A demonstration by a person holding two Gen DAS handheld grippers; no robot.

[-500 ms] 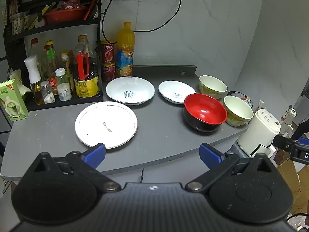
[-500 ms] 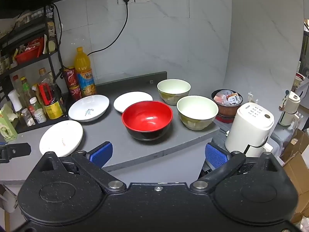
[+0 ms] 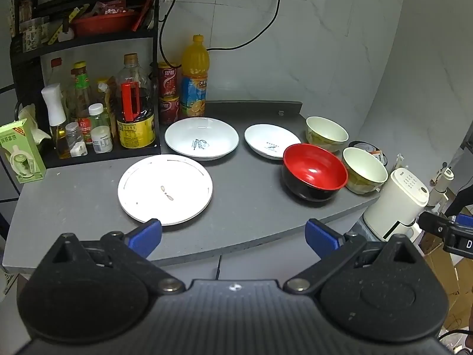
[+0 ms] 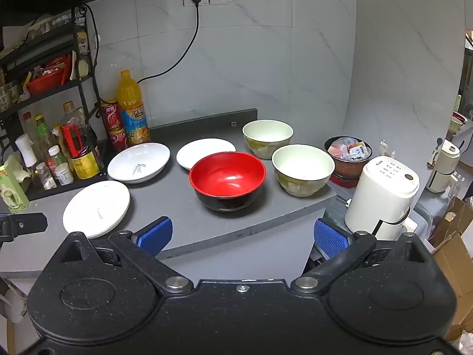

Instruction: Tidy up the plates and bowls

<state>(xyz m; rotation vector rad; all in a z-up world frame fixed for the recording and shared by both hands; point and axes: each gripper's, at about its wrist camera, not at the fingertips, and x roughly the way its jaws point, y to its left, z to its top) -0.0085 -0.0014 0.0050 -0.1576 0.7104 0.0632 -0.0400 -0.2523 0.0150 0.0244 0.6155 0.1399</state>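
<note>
On the grey counter (image 3: 251, 207) lie a flat white plate (image 3: 165, 188) at the front left, a deep white plate (image 3: 201, 138) behind it and a smaller white plate (image 3: 270, 141) to the right. A red and black bowl (image 3: 314, 174) and two cream bowls (image 3: 364, 169) (image 3: 326, 133) stand at the right end. My left gripper (image 3: 233, 236) hangs open off the counter's front edge, just short of the flat plate. My right gripper (image 4: 242, 233) is open too, in front of the red bowl (image 4: 227, 179), holding nothing.
A black rack (image 3: 85, 68) with bottles and jars fills the back left; an orange drink bottle (image 3: 193, 77) and red cans (image 3: 168, 91) stand beside it. A green carton (image 3: 22, 151) sits far left. A white appliance (image 4: 382, 195) and a dark bowl of packets (image 4: 348, 153) are right of the counter.
Both views have barely shifted. The dishes lie as before and both grippers stay open.
</note>
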